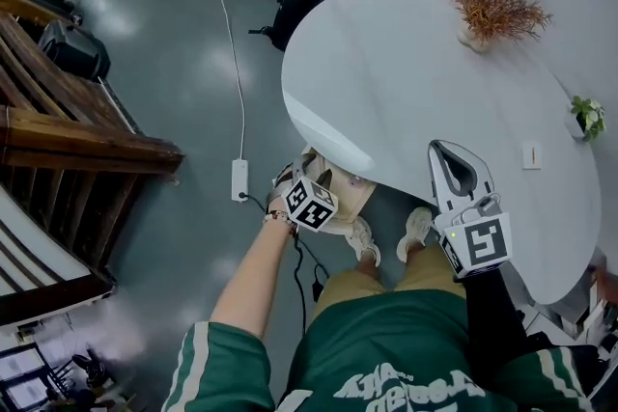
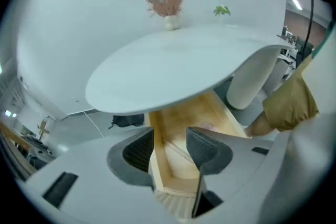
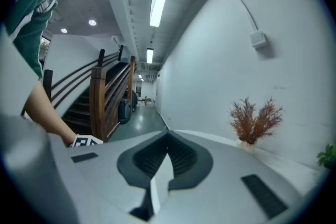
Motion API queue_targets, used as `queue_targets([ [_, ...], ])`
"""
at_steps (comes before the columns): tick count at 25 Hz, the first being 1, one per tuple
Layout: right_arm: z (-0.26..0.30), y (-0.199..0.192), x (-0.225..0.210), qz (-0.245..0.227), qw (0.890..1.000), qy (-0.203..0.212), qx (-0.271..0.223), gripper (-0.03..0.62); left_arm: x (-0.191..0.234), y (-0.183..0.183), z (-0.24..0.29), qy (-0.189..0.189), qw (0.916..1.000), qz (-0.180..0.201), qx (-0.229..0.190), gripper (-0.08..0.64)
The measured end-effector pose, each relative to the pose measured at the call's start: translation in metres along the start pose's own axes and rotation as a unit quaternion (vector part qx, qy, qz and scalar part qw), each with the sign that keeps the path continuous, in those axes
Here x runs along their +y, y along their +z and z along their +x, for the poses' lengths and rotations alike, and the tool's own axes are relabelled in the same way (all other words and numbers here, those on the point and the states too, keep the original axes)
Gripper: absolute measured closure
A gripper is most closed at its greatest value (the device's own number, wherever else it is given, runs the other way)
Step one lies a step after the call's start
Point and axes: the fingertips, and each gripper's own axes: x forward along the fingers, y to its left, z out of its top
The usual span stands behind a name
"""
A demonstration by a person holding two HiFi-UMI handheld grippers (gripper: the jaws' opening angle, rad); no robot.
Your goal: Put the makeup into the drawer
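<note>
- Two tools are in play. The left hand-held gripper [image 2: 170,136] hangs released just above the open drawer [image 2: 156,139], jaws apart with nothing between them. The right hand-held gripper [image 3: 168,136] is clenched on nothing, higher than the drawer and over the bench [image 1: 406,72].
- A pale pink thing [image 2: 209,126] lies inside the drawer, toward its back. It is too blurred to name, but I judge it to be the makeup.
- Placing looks done, and the drawer is not yet shut. The next move is likely a flat, straight push on the drawer's front until it slides home.
- The bench's round edge overhangs the back of the drawer, so a tool lifted from inside the drawer could knock it.
- The person's shoes [image 1: 362,241] stand just in front of the drawer, leaving little room there.
- A power strip [image 1: 239,178] lies on the floor left of the drawer, apart from it.
</note>
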Motion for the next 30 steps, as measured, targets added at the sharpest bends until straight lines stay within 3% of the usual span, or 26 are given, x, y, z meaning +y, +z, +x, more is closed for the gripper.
queue_targets([
  [4,0.005,0.024,0.009,-0.012,1.000,0.011,-0.023,0.589,0.035,0.031,-0.057,0.059,0.9948,-0.051,-0.065,0.336],
  [9,0.013,0.055,0.014,-0.021,0.998,0.013,-0.053,0.589,0.077,0.074,-0.136,0.131,0.9738,-0.097,-0.159,0.295],
  [13,0.015,0.078,0.016,-0.032,0.997,0.015,-0.072,0.589,0.100,0.108,-0.201,0.182,0.9489,-0.119,-0.228,0.290],
  [17,0.015,0.095,0.023,-0.039,0.995,0.017,-0.086,0.589,0.120,0.123,-0.260,0.231,0.9185,-0.157,-0.280,0.290],
  [20,0.014,0.104,0.025,-0.046,0.995,0.014,-0.092,0.589,0.127,0.128,-0.291,0.252,0.8978,-0.186,-0.309,0.290],
  [23,0.013,0.113,0.027,-0.050,0.994,0.011,-0.099,0.589,0.130,0.135,-0.315,0.264,0.8825,-0.204,-0.332,0.293],
  [26,0.012,0.121,0.029,-0.053,0.993,0.009,-0.109,0.589,0.131,0.144,-0.336,0.275,0.8721,-0.201,-0.351,0.299],
  [30,0.007,0.121,0.029,-0.054,0.993,0.003,-0.105,0.589,0.125,0.153,-0.341,0.266,0.8748,-0.193,-0.356,0.319],
])
